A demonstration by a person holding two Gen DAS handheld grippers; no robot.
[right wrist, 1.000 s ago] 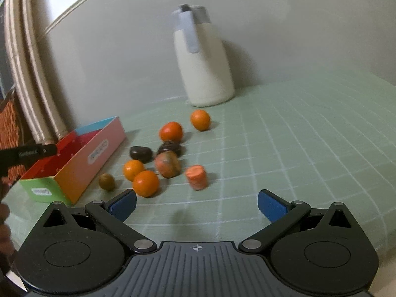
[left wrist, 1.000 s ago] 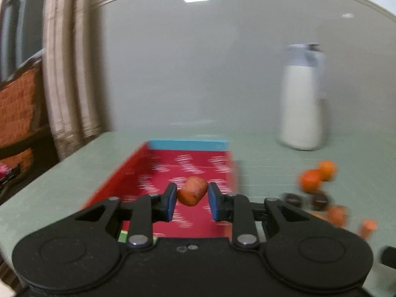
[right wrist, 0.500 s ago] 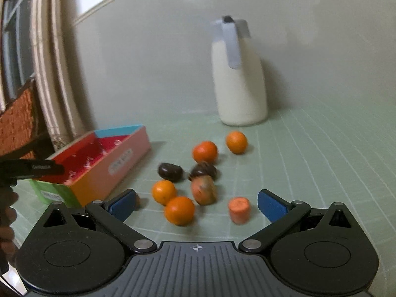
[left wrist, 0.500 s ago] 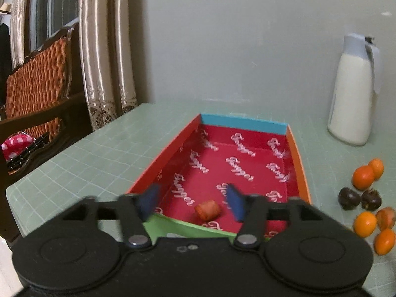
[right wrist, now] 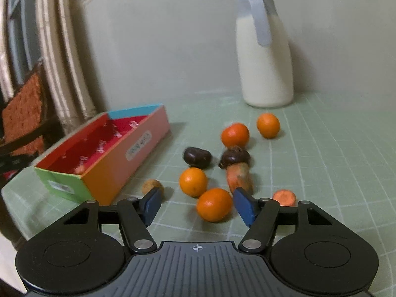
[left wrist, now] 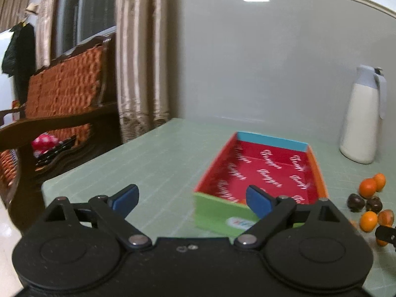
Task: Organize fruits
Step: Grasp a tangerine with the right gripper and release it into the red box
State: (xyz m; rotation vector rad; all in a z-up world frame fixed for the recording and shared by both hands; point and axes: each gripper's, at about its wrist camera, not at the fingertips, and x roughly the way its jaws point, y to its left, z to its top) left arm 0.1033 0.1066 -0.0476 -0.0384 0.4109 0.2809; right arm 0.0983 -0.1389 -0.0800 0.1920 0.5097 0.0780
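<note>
Orange point(right wrist: 214, 204) between closing right gripper point(right wrist: 198, 206), untouched

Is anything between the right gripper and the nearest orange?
Nothing visible. The nearest orange sits on the mat between the closing fingers of the right gripper, which do not touch it yet. Another orange lies just behind it and a carrot piece lies to the right.
</note>
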